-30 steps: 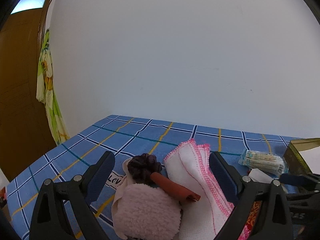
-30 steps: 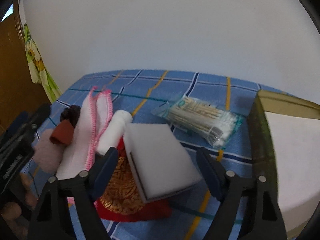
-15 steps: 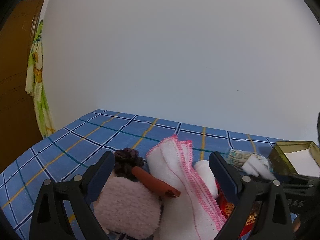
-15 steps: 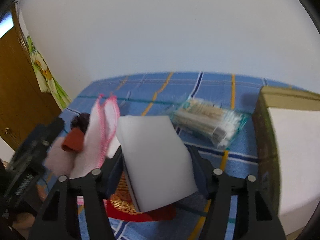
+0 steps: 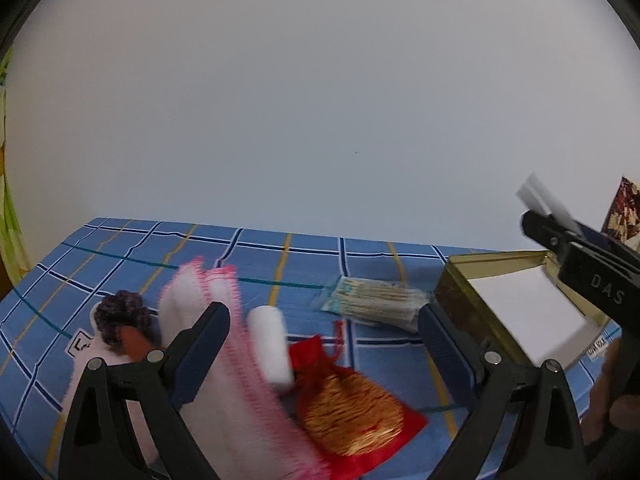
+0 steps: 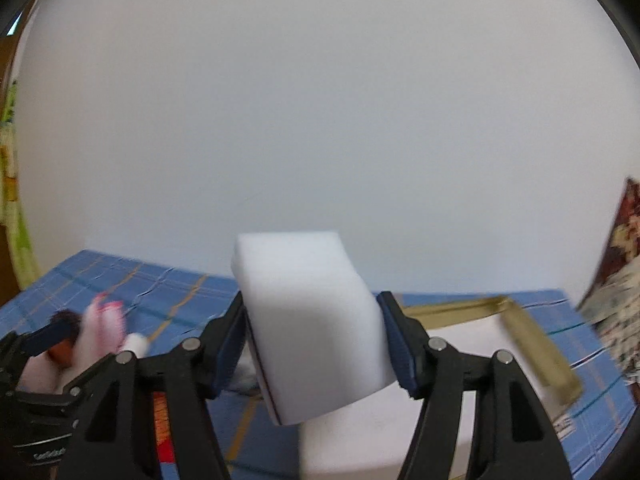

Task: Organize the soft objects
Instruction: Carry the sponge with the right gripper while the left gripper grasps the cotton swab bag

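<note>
My right gripper (image 6: 316, 344) is shut on a white sponge block (image 6: 316, 320) and holds it in the air above the gold tin box (image 6: 532, 344). In the left wrist view the right gripper (image 5: 560, 236) is at the far right over the tin (image 5: 460, 292), with the sponge (image 5: 544, 200) sticking up. My left gripper (image 5: 324, 340) is open and empty above a white roll (image 5: 268, 344), a red and gold pouch (image 5: 348, 404), a pink-edged cloth (image 5: 236, 392) and a dark knitted piece (image 5: 120, 316).
A clear pack of cotton swabs (image 5: 376, 304) lies on the blue checked cloth (image 5: 160, 248) left of the tin. A white pad (image 5: 528, 312) lines the tin. A patterned lid (image 5: 624, 208) stands behind it. A white wall is behind the table.
My right gripper shut on the sponge, lifted it off the red pouch and carried it right, over the tin. My left gripper swung to the right.
</note>
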`<action>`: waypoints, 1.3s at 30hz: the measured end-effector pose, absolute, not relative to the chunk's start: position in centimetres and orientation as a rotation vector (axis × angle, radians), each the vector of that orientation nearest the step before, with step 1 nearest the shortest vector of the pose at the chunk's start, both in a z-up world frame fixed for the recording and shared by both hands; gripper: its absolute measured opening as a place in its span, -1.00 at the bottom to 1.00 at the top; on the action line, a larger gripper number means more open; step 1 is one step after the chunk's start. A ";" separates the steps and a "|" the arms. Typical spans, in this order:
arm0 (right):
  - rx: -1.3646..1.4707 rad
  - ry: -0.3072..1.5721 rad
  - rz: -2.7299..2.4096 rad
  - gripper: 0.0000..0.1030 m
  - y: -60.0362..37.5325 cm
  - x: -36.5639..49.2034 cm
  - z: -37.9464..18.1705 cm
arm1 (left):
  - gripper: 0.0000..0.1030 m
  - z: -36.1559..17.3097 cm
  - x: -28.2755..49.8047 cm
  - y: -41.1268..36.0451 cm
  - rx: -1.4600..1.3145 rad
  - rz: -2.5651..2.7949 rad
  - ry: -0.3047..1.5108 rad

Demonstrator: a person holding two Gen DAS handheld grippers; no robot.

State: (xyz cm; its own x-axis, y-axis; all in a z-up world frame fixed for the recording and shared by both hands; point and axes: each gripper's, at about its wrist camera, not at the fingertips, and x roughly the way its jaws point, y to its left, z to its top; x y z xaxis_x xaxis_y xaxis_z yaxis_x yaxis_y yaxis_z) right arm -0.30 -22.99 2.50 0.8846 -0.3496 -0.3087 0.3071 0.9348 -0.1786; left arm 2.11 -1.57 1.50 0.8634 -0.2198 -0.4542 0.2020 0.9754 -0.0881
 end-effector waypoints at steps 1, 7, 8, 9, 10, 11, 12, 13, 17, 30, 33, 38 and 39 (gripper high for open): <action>-0.126 0.335 -0.356 0.25 -23.3 -0.3 2.7 | 0.88 1.6 2.3 -2.3 -0.036 -0.208 0.479; -0.131 0.287 -0.408 0.26 -24.3 -1.6 3.7 | 0.88 1.8 5.3 -6.8 -0.072 -0.074 0.548; -0.141 0.279 -0.417 0.26 -24.5 -1.9 3.8 | 0.88 1.5 6.2 -7.7 -0.078 -0.046 0.569; -0.150 0.276 -0.422 0.26 -24.5 -2.2 3.8 | 0.88 1.3 7.0 -8.5 -0.080 -0.026 0.593; -0.162 0.273 -0.428 0.26 -24.7 -2.4 3.8 | 0.88 1.1 7.5 -8.9 -0.084 -0.015 0.614; -0.181 0.269 -0.437 0.26 -24.9 -2.7 3.7 | 0.88 0.8 8.2 -9.6 -0.089 0.001 0.635; -0.206 0.267 -0.450 0.27 -25.0 -2.9 3.5 | 0.88 0.6 8.8 -10.2 -0.089 0.013 0.649; -0.224 0.267 -0.460 0.27 -25.3 -3.2 3.4 | 0.88 0.3 9.4 -10.8 -0.088 0.031 0.663; -0.168 0.293 -0.464 0.27 -27.1 -3.2 3.2 | 0.88 -0.7 11.7 -12.7 -0.146 0.086 0.737; -0.090 0.280 -0.485 0.28 -27.6 -3.7 4.6 | 0.87 -4.9 15.7 -11.6 -0.283 0.199 0.940; -0.087 0.291 -0.480 0.28 -27.4 -3.5 4.6 | 0.87 -5.0 15.1 -11.2 -0.243 0.123 0.932; -0.122 0.292 -0.482 0.28 -26.1 -3.2 4.4 | 0.34 -4.6 13.4 -9.4 -0.184 -0.008 0.910; -0.122 0.291 -0.479 0.28 -26.0 -3.2 4.5 | 0.20 -4.5 13.2 -8.9 -0.177 -0.046 0.907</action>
